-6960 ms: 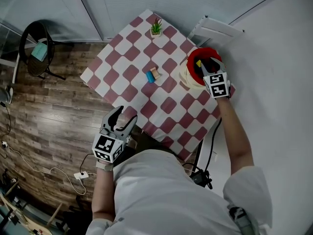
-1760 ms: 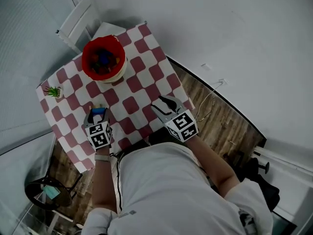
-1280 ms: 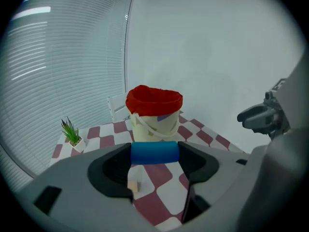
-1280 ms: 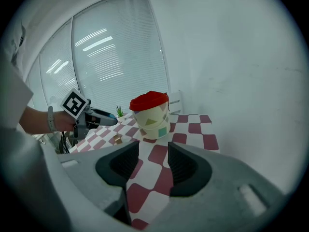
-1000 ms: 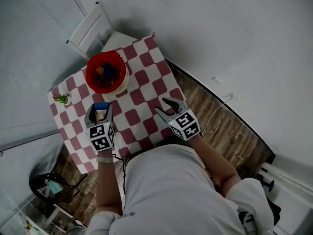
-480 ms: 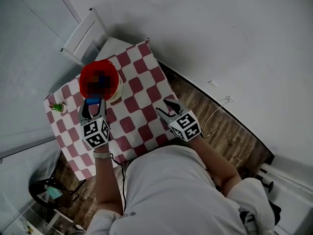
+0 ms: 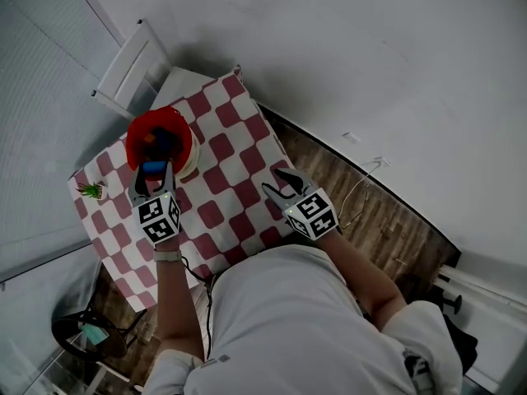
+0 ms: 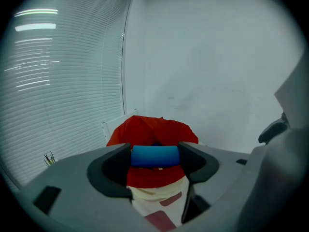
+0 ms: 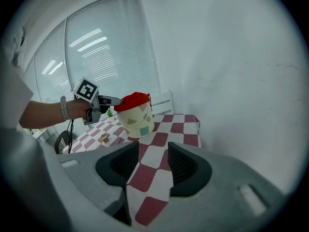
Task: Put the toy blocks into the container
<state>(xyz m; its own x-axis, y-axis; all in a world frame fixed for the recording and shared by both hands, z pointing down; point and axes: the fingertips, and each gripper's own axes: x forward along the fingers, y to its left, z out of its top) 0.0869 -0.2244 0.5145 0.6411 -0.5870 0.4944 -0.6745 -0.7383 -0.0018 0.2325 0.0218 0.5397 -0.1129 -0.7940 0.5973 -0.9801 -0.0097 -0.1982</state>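
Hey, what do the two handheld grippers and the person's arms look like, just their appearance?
Both the left gripper and the right gripper have grey bodies, black curved jaws and a white cube of black square markers. The person wears a white short-sleeved shirt and a pale wristband on the left wrist.

The container [image 9: 136, 122] has a smooth cream wall with a slight sheen, seemingly plastic, and a matt red rim that could be either cloth or plastic. Under it, the tabletop [image 7: 235, 189] wears a flat, matt checked cloth. Just before the container, the smooth matt blue block [image 8: 155, 156] sits clamped in the left gripper [image 7: 154, 176], which is matt dark plastic like the right gripper [image 9: 153, 162]. Away from the container, the floor [image 7: 362, 212] is glossy wood plank.
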